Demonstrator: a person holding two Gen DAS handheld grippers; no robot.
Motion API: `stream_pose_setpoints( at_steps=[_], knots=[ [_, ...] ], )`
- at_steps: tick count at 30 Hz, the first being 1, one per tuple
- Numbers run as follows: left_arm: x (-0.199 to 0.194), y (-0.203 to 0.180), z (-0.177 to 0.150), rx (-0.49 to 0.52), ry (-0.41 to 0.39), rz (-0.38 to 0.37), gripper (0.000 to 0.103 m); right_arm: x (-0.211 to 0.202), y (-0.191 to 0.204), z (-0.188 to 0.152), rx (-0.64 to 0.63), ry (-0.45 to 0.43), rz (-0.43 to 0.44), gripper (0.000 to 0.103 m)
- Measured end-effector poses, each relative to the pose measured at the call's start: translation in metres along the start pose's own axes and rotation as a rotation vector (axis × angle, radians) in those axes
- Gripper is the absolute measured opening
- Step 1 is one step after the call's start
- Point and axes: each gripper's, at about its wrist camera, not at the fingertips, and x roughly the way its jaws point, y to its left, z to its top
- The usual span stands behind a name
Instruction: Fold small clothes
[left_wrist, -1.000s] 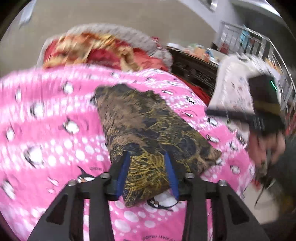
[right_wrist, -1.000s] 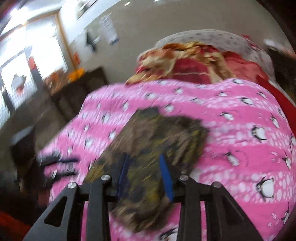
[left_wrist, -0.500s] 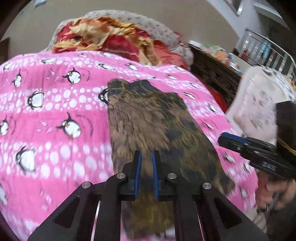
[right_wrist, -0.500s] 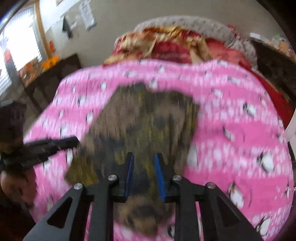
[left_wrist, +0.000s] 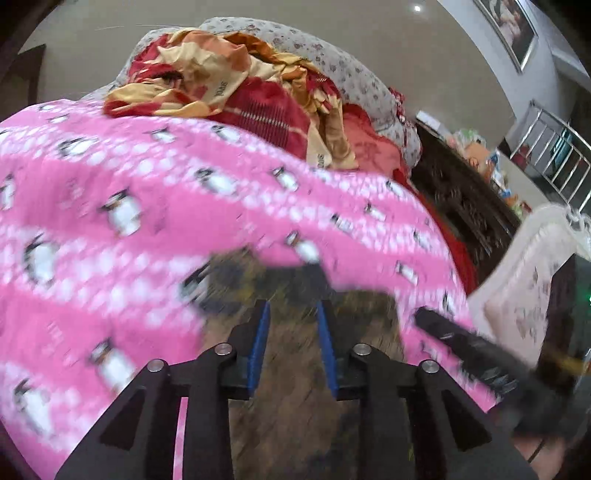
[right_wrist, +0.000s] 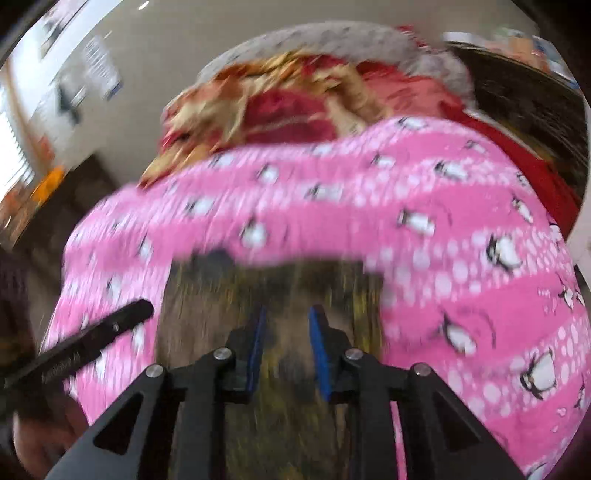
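A brown, dark-patterned garment (left_wrist: 303, 373) lies on the pink penguin-print blanket (left_wrist: 110, 221) that covers the bed, near its close edge. The left gripper (left_wrist: 291, 347) hangs over the cloth and its jaws are opening, blue pads set apart with fabric showing between them. The right gripper (right_wrist: 285, 347) is also over the garment, jaws slightly spread; blur hides whether they pinch the cloth. A heap of red and gold bedding (left_wrist: 236, 85) sits at the far end.

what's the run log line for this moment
task: fold small clothes | left gripper: jaws opening over brown garment | right gripper: jaws opening over it | surface: pink penguin blanket | blur: grip unclear
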Motion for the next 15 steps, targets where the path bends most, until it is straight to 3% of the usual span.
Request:
stream_pose_setpoints(
  at_steps=[3,6,8,15],
  knots=[
    [0.035,-0.004,0.001,0.024,0.013,0.033,0.012,0.045,0.004,0.008,0.015,0.006,-0.057,0.026],
    [0.069,0.004,-0.032,0.085,0.063,0.082,0.012,0.097,-0.004,-0.015,-0.042,0.082,-0.113,0.028],
    [0.064,0.008,-0.034,0.063,0.029,0.051,0.013,0.098,-0.019,-0.014,0.058,0.068,-0.051,0.036],
    [0.066,0.012,-0.034,0.038,0.021,0.047,0.013,0.102,-0.025,-0.014,0.094,0.055,-0.032,0.038]
  ],
)
